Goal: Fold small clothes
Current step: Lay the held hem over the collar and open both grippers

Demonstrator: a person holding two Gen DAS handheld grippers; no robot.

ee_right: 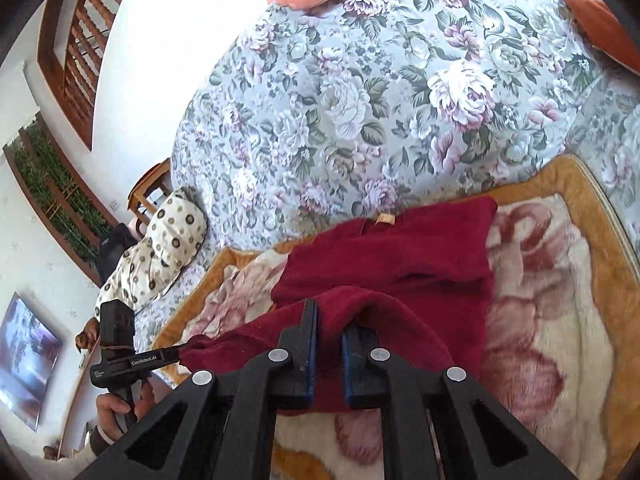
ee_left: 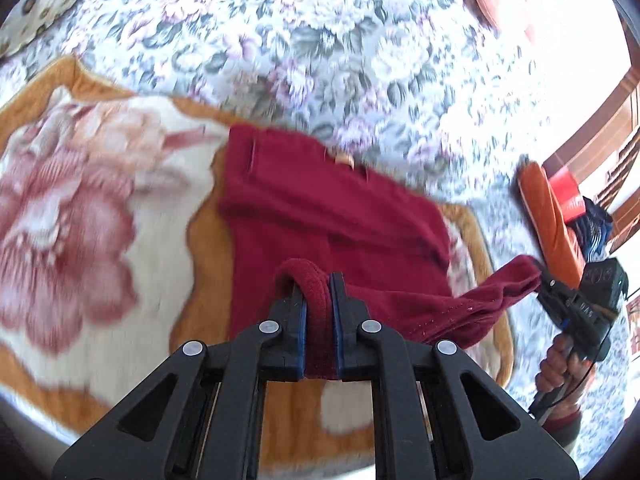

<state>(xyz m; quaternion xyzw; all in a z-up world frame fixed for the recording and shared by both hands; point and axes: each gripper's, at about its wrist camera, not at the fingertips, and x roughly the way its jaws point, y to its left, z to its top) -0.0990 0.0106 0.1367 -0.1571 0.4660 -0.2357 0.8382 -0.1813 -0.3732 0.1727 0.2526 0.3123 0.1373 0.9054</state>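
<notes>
A bed (ee_right: 360,92) under a grey floral sheet carries an orange-edged rose blanket (ee_left: 80,208); white walls and wooden window frames stand behind; the dark red garment (ee_left: 332,216) lies on the blanket, its near edge lifted, pinched in the closed jaws of the left gripper (ee_left: 319,316) and right gripper (ee_right: 330,344).

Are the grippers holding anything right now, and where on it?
Both hold the dark red garment: the left gripper pinches a thick hem edge at its near end, the right gripper a fold of the same near edge.
</notes>
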